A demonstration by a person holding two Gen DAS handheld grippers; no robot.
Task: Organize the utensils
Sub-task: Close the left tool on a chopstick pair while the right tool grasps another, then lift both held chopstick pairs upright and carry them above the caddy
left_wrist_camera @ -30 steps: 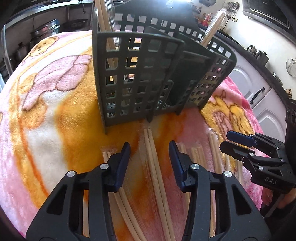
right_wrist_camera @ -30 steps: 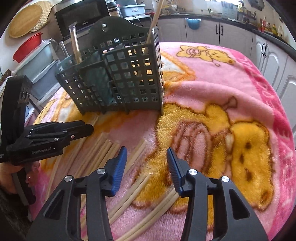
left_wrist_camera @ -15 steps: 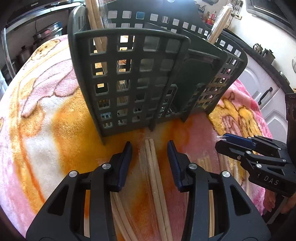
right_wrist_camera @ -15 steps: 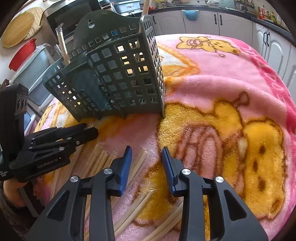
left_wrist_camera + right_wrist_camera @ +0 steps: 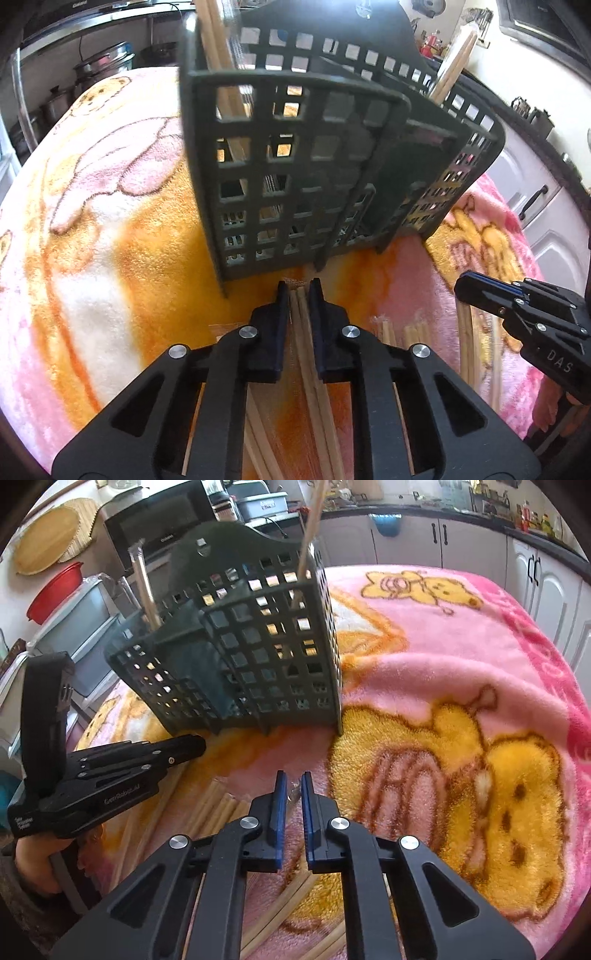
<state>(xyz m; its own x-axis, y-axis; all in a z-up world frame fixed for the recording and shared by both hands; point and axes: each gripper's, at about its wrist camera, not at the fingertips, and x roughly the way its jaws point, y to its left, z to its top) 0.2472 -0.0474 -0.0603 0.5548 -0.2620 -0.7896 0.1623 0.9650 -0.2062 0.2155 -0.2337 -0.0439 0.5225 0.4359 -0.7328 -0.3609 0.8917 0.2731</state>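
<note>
A dark green lattice utensil basket [image 5: 295, 166] stands on a pink and orange blanket; it also shows in the right wrist view [image 5: 251, 657]. Chopsticks stand in its compartments [image 5: 221, 81]. My left gripper [image 5: 300, 291] is shut on a wrapped pair of wooden chopsticks [image 5: 310, 354] lying just before the basket. My right gripper [image 5: 291, 786] is shut on another wrapped pair of chopsticks [image 5: 293, 795], low over the blanket. Each gripper shows in the other's view: the right gripper [image 5: 461, 288], the left gripper [image 5: 195, 744].
Several loose chopstick pairs [image 5: 218, 808] lie on the blanket [image 5: 461, 686] between the grippers. Pots [image 5: 103, 66] stand behind at the left. A microwave [image 5: 155, 520], a red bowl [image 5: 55, 590] and white cabinets [image 5: 546, 590] surround the table.
Both grippers moved forward and down toward the basket and closed, each onto a pair of chopsticks that lay between its open fingers.
</note>
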